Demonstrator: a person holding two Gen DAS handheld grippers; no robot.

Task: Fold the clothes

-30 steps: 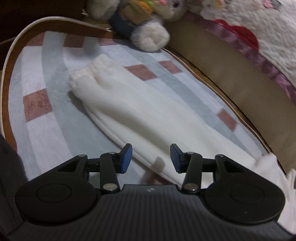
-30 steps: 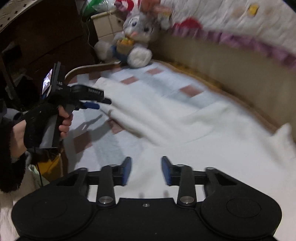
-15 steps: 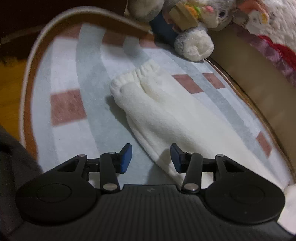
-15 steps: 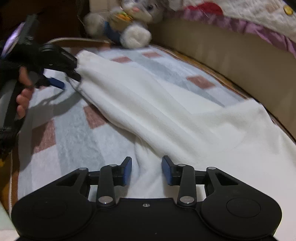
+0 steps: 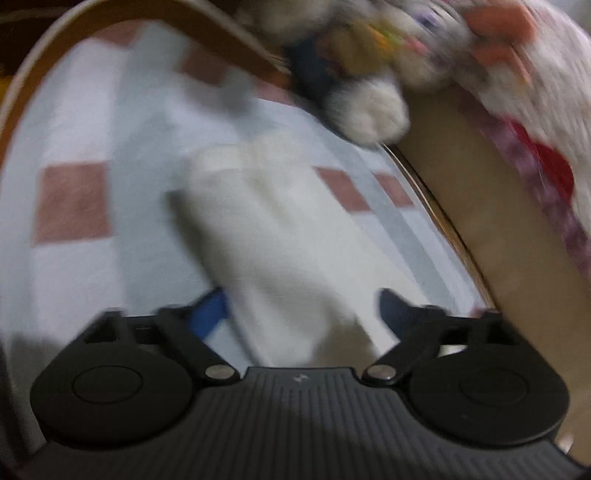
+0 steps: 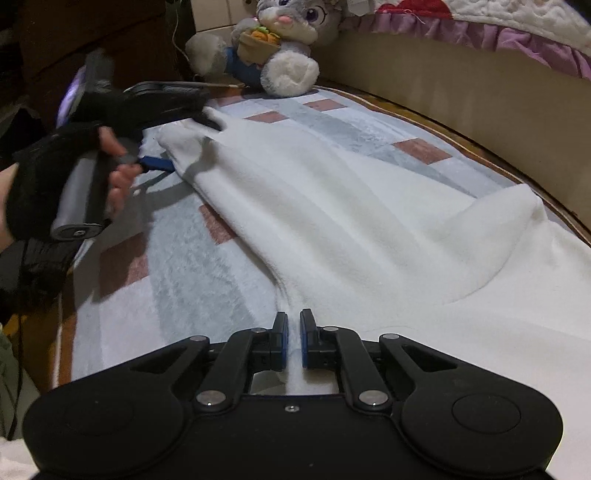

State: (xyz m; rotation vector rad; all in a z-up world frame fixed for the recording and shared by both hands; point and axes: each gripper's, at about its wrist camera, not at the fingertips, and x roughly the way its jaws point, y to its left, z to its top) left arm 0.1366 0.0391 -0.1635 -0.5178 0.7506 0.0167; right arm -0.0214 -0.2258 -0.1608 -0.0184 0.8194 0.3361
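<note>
A home bedroom: plush rabbit (image 6: 275,40), checked rug (image 6: 207,266), quilted bedspread (image 6: 517,22) on a bed.

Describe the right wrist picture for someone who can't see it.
The right gripper, nearly closed, pinches the near edge of a white fleece garment spread over a checked rug. At its far end the hand-held left gripper straddles the cuff; a plush rabbit sits behind.

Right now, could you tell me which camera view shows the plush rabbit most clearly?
The right wrist view: the plush rabbit sits sharp at the far end of the rug, face and basket visible. The left wrist view shows it at the top edge, motion-blurred; only a white foot reads clearly.
</note>
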